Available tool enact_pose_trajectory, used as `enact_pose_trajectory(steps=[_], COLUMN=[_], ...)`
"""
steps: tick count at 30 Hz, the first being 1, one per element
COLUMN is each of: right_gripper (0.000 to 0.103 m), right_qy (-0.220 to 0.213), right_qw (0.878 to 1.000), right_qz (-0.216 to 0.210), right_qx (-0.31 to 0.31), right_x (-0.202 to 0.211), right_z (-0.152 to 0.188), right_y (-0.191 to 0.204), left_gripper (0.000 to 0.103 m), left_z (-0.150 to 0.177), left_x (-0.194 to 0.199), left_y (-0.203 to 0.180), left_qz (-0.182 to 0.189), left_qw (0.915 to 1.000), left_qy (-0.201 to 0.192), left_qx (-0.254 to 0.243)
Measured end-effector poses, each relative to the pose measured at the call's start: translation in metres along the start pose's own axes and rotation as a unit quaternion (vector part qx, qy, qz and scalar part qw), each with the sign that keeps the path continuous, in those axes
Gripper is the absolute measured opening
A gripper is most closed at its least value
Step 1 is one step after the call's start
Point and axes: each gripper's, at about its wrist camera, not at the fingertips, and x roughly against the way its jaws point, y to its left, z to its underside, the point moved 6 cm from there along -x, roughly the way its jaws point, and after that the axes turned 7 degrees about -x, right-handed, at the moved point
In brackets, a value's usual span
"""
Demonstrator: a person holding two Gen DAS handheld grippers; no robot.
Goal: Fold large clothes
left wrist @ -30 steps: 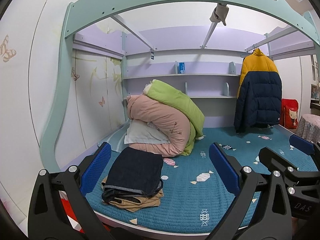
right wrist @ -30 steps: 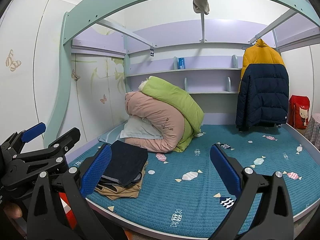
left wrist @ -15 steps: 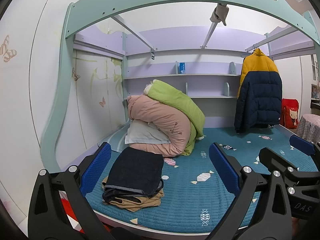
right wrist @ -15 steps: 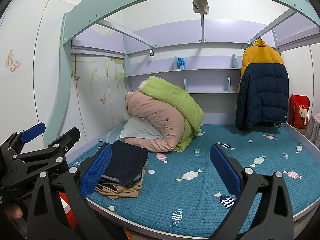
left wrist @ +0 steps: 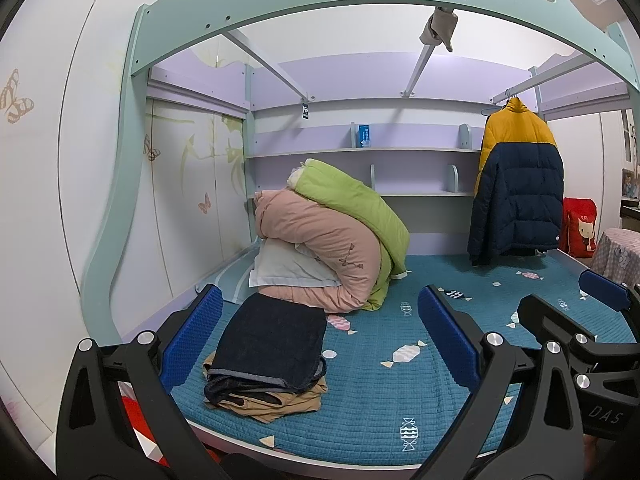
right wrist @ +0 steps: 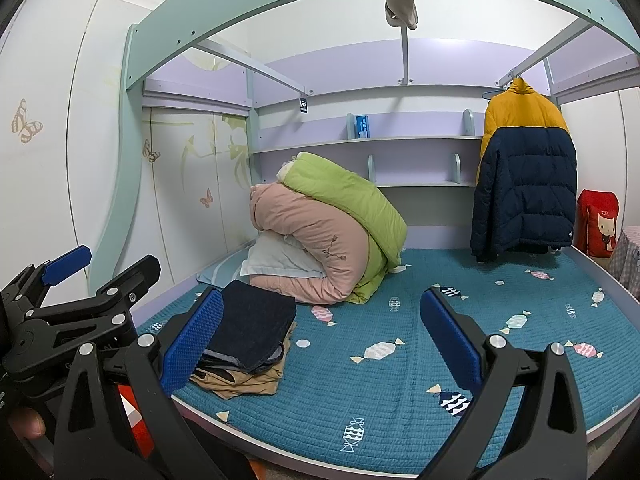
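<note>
Bed [left wrist: 376,412], teal quilted cover. Folded dark jeans [left wrist: 272,344] atop tan garment [left wrist: 288,402], near front-left edge. Left tool [left wrist: 320,336] and right tool [right wrist: 320,336] both spread wide, empty, clear of the stack.

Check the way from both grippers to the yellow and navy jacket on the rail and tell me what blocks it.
Nothing visible blocks it. The left gripper and right gripper are open and empty at the bed's near edge. The jacket hangs at the far right over bare blue mattress. The folded clothes and rolled bedding lie to the left.
</note>
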Motion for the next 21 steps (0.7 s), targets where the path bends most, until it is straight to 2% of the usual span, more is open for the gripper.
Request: enact_pose_trajectory(steps=[21], right_gripper=[0.095], right_qy=[0.0], right_qw=[1.0], right_qz=[0.004], right_qx=[0.001], right_x=[0.0001], right_z=[0.002], right_y=[0.0032], left_gripper=[0.098], left_z=[0.0], left_x=[0.0011], left_y=[-0.0005], left_qz=[-0.003], left_qw=[1.0], left_qy=[0.001], left_qx=[-0.001])
